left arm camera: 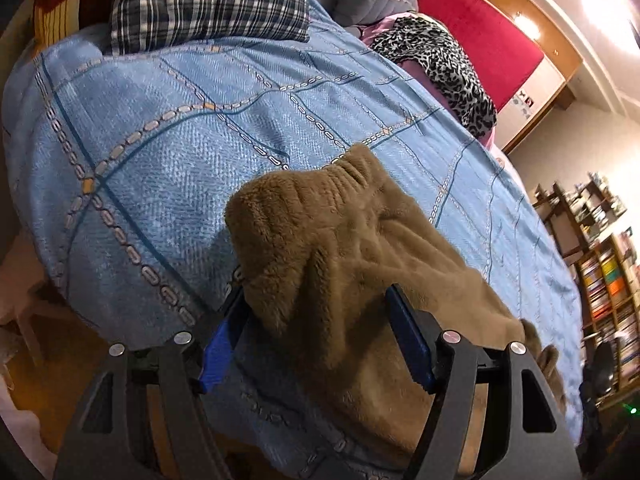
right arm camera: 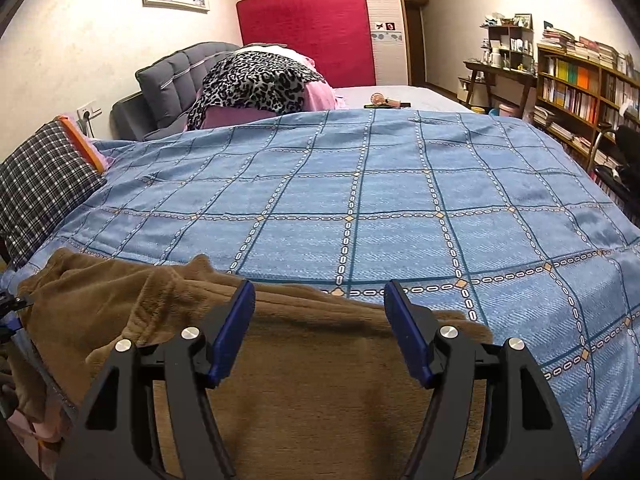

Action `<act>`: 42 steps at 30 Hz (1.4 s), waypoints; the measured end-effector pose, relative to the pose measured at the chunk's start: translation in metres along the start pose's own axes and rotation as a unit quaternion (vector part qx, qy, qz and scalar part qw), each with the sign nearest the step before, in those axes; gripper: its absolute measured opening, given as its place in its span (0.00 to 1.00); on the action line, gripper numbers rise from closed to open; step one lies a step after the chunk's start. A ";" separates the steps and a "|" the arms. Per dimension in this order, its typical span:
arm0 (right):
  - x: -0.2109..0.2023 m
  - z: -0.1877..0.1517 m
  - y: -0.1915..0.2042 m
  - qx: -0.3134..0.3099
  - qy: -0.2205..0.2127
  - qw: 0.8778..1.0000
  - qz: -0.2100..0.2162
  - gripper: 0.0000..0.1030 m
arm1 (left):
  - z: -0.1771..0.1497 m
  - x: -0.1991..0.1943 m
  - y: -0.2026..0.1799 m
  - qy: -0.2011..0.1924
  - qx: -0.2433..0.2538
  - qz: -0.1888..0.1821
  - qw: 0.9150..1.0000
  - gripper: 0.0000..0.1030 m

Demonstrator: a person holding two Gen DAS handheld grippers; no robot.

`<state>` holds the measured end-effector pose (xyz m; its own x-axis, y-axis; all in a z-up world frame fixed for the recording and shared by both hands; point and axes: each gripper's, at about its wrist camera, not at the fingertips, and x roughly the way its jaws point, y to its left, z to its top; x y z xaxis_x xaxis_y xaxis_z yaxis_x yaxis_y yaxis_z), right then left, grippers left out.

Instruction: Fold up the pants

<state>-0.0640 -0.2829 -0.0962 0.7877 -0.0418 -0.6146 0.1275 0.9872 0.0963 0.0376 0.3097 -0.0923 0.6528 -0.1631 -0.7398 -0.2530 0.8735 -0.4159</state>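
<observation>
home bedroom, bed under blue blanket [right arm camera: 360, 200], padded headboard [right arm camera: 176, 76], bookshelves [right arm camera: 580, 88]

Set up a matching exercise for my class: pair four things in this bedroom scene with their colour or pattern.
Things:
1. pants
2. bedspread
3. pillow
4. upright mattress

Colours:
A. red
B. blue with a chain-pattern grid
C. brown and fleecy
D. dark plaid

Pairs: 1-C, 2-B, 3-D, 4-A
</observation>
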 end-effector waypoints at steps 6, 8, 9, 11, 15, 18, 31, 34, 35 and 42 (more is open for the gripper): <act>0.004 0.000 0.007 -0.002 0.007 1.000 0.005 0.66 | 0.012 0.016 0.003 -0.007 -0.005 -0.017 1.000 0.69; 0.005 0.000 0.011 -0.005 0.008 1.000 0.007 0.66 | 0.015 0.022 0.005 -0.006 -0.013 -0.025 1.000 0.70; 0.005 -0.001 0.011 -0.006 0.009 1.000 0.007 0.66 | 0.016 0.024 0.005 -0.006 -0.016 -0.028 0.999 0.70; 0.006 -0.002 0.014 -0.007 0.010 1.000 0.009 0.66 | 0.017 0.028 0.006 -0.005 -0.020 -0.034 0.999 0.70; 0.008 -0.004 0.015 -0.009 0.013 1.000 0.010 0.66 | 0.017 0.028 0.006 0.000 -0.020 -0.032 0.999 0.54; 0.009 -0.004 0.015 -0.008 0.014 1.000 0.012 0.66 | 0.018 0.023 0.005 0.001 -0.015 -0.035 0.999 0.43; 0.001 -0.004 0.010 0.002 0.003 1.000 0.015 0.66 | 0.023 0.013 -0.025 -0.013 0.026 -0.026 0.999 0.47; 0.000 -0.006 0.008 0.005 0.003 1.000 0.014 0.66 | 0.025 0.024 -0.019 0.003 0.013 -0.021 1.000 0.51; -0.001 -0.006 0.006 0.007 0.003 1.000 0.013 0.66 | 0.025 0.025 -0.018 0.006 0.010 -0.023 1.000 0.51; -0.006 -0.007 0.002 0.018 -0.005 1.000 0.014 0.66 | 0.028 0.011 -0.031 0.003 0.011 -0.041 0.999 0.28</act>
<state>-0.0728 -0.2795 -0.0975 0.7968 -0.0161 -0.6040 0.1275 0.9816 0.1421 0.0730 0.2940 -0.0731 0.6661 -0.2374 -0.7070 -0.1831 0.8669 -0.4636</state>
